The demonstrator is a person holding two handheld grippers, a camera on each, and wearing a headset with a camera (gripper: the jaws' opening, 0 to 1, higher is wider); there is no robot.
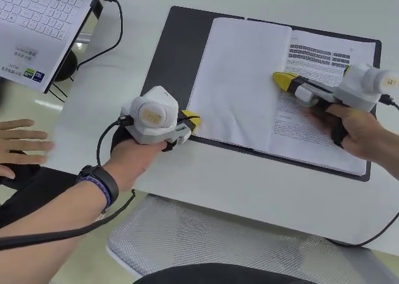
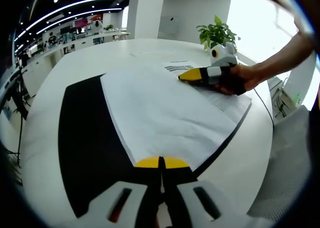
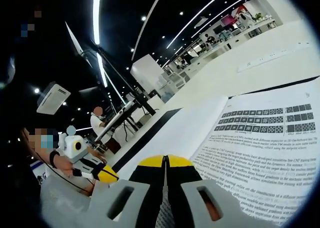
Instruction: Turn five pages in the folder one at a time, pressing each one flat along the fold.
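Yellow right gripper [image 1: 278, 79], jaws together, presses the page [image 1: 305, 137] beneath them flat (near the fold [image 1: 273, 129]); left gripper [image 1: 191, 119], closed, seems to steady the folder [image 1: 171, 53] edge.

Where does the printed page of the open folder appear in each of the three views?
Head view: printed page, right of the fold, under the right gripper.
Left gripper view: printed page, upper right of centre, beneath that gripper.
Right gripper view: printed page, right side, just past the jaws.
Shared landmark: the folder's black cover.
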